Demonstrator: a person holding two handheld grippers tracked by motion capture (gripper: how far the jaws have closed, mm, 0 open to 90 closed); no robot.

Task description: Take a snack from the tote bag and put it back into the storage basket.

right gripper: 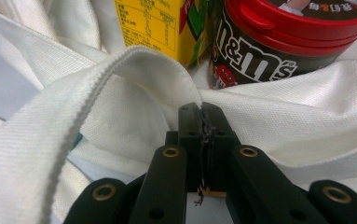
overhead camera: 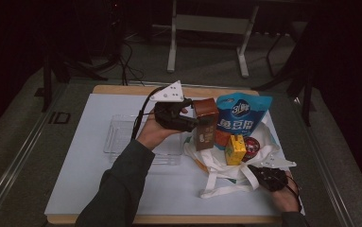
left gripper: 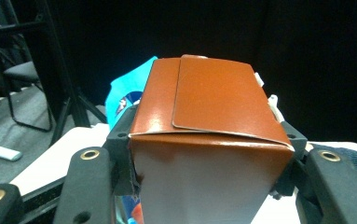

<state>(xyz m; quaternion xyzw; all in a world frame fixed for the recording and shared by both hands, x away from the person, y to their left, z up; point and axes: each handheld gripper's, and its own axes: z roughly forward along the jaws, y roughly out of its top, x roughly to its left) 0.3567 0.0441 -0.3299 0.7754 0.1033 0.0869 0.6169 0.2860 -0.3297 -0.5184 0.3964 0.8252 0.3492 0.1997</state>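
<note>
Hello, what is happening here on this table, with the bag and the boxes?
A person is working with a handheld gripper in each hand. The left gripper is shut on a brown carton, held upright above the white cloth bag. The right gripper pinches the bag's fabric near its handle. A yellow juice box, a red-lidded candy jar and a blue snack pouch sit in the bag. A clear tray lies to the left.

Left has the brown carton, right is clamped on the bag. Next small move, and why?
Probably carry the brown carton left and set it in the clear tray. The left gripper grips it clear above the white bag, whose rim the right gripper pinches; the tray sits beside the bag.
</note>
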